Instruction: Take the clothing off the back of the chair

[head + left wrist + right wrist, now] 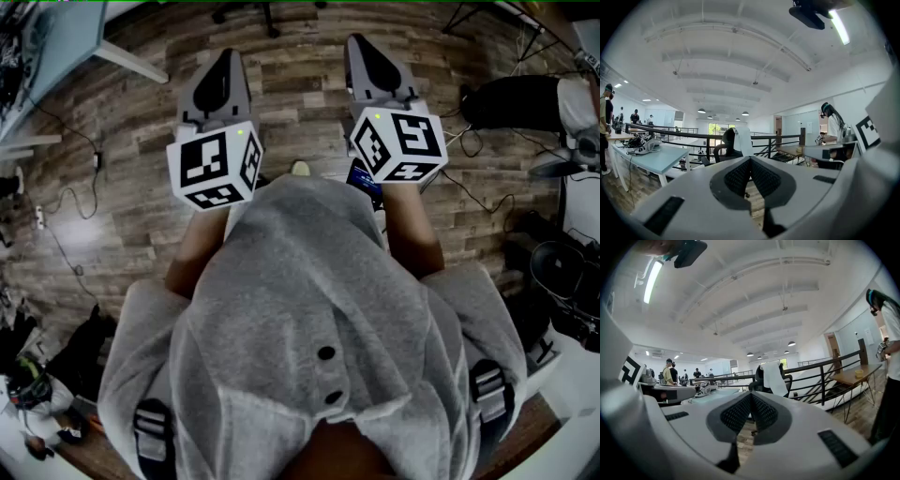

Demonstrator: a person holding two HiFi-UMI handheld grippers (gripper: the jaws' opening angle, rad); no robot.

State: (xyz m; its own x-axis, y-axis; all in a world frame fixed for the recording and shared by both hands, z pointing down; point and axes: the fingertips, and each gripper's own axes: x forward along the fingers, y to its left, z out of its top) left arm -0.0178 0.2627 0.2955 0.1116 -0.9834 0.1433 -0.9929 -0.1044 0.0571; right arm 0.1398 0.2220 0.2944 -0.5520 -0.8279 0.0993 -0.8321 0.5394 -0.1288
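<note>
Head view: left claw (225, 58), right claw (364, 45) closed, empty; clothing (743, 140) drapes chair (725, 140) before railing (670, 133), beside table (661, 157).

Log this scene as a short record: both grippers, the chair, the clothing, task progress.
left gripper: shut, empty
right gripper: shut, empty
chair: black, ahead of both grippers, in front of a railing
clothing: white, draped over the chair back
contact: none; neither gripper reaches the clothing
task progress: not yet started
</note>
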